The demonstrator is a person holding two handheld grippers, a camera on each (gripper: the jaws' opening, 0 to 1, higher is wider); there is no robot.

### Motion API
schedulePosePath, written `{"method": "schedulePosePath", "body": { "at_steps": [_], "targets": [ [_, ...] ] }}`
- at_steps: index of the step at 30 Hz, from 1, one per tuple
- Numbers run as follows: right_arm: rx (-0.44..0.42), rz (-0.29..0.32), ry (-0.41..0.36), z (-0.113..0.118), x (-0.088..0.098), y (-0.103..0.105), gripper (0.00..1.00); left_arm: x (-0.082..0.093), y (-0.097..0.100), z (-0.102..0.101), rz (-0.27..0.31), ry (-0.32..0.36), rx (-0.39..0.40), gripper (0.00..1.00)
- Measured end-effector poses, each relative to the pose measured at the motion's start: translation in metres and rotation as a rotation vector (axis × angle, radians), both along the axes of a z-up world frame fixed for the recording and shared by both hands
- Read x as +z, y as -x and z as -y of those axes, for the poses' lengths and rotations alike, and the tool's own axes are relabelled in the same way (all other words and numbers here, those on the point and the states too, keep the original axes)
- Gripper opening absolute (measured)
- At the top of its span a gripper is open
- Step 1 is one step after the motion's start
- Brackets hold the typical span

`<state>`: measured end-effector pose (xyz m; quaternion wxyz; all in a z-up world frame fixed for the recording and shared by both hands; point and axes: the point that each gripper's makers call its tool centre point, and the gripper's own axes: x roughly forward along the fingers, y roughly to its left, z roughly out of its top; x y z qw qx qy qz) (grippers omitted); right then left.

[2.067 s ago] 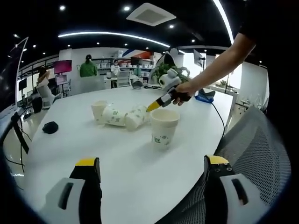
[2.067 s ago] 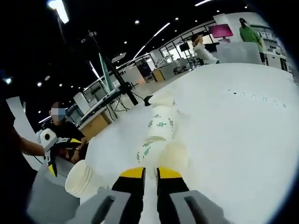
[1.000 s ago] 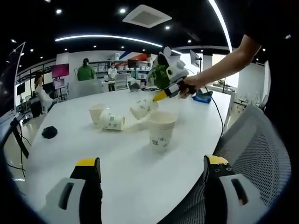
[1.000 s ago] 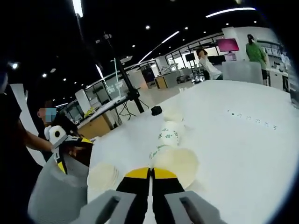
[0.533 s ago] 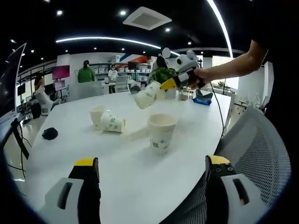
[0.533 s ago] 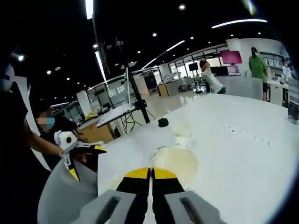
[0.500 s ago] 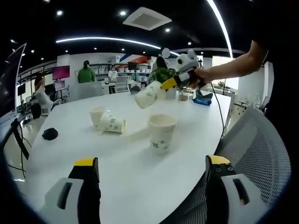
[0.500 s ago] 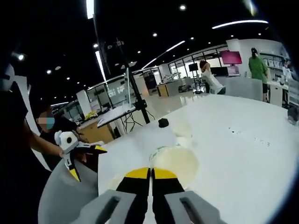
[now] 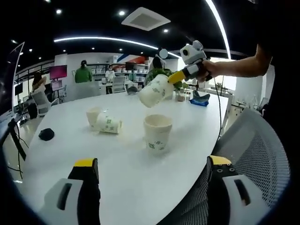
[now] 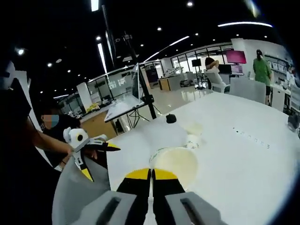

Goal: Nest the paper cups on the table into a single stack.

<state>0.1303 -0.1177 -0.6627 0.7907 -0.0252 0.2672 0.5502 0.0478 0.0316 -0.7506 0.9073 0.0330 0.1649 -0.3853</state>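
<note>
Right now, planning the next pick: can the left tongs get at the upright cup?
Probably yes: the left tongs are open, with bare table ahead of the upright cup.

The left gripper view looks from the near edge of the white table [image 9: 70, 140] across its top, well back from the upright paper cup [image 9: 157, 132]. The right gripper view looks along its own jaws from above the table [image 10: 243, 159], very near a held cup's rim [image 10: 174, 161]. Both views share the tabletop and the lying cups [image 9: 104, 123].
</note>
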Motion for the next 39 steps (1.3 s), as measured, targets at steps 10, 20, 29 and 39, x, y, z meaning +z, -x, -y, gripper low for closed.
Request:
{"method": "schedulePosePath", "body": {
  "at_steps": [10, 20, 29, 39],
  "targets": [
    [0.078, 0.044, 0.171, -0.007, -0.007, 0.026, 0.0, -0.001, 0.001, 0.001, -0.004, -0.003, -0.007, 0.95],
    [0.129, 0.088, 0.276, -0.014, -0.025, 0.035, 0.0, -0.003, 0.001, 0.0, -0.009, -0.012, -0.004, 0.94],
    [0.187, 0.129, 0.349, -0.033, -0.038, 0.039, 0.0, -0.005, 0.002, -0.001, -0.018, -0.017, -0.004, 0.92],
    [0.223, 0.175, 0.4, -0.042, -0.047, 0.036, 0.0, -0.005, 0.001, 0.0, -0.019, -0.015, -0.004, 0.92]
  ]
}}
